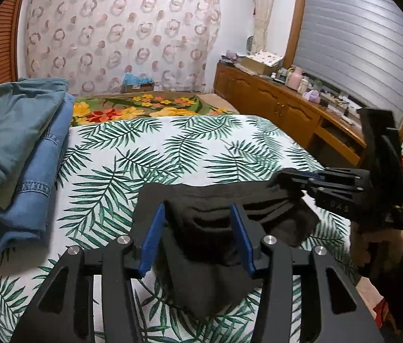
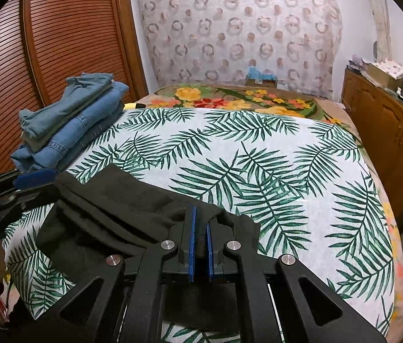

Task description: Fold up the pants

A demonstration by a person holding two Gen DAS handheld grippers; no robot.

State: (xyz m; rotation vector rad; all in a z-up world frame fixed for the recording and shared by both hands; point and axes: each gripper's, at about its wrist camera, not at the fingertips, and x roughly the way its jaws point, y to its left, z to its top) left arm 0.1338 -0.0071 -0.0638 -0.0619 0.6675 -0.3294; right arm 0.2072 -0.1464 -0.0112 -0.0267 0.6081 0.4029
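On the near edge of the leaf-print bed (image 2: 258, 157) lie the black pants (image 2: 110, 217); right tool (image 2: 200, 245) pinches their cloth, left tool (image 1: 198, 240) stands wide around a fold

Black pants (image 1: 201, 223) lie bunched and creased at the leaf-print bed's near edge.

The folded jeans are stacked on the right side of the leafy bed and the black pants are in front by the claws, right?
Not quite. The stack of folded blue denim jeans sits on the left side of the bed with the white, green-leaf-print cover, by the wooden slatted door, as the right wrist view shows. The black fabric pants do lie in front, by the claws.
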